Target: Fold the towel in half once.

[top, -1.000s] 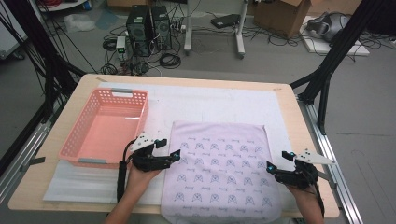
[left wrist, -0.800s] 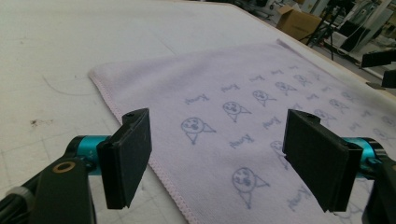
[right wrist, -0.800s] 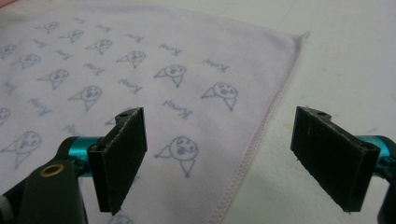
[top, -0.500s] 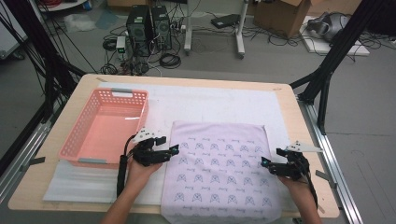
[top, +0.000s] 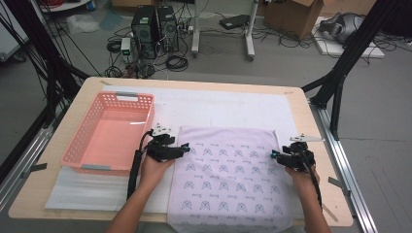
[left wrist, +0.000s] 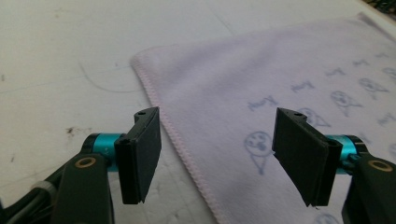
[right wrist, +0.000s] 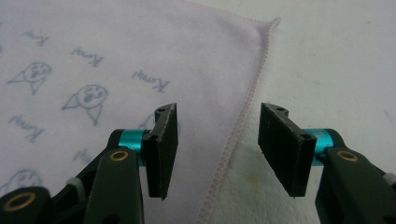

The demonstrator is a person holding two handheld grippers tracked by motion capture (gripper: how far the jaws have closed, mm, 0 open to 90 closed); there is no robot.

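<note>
A pale lilac cloth (top: 233, 174) printed with small blue faces lies flat on the white mat, hanging over the table's front edge. My left gripper (top: 186, 149) hovers at its left edge, open, with the hem (left wrist: 161, 116) running between the jaws. My right gripper (top: 273, 155) is at the cloth's right edge, also open, its jaws straddling the stitched hem (right wrist: 243, 126). Both far corners of the cloth (left wrist: 135, 58) (right wrist: 273, 21) lie ahead of the grippers. Neither gripper holds anything.
A pink plastic basket (top: 77, 145) stands empty on the left side of the table, close to my left hand. A white foam mat (top: 218, 104) covers the tabletop. Black frame legs, computers and cables stand beyond the table's far edge.
Both grippers have moved inward and slightly forward to the cloth's side edges; the right one came in from past the cloth's right edge. The cloth has not shifted.
</note>
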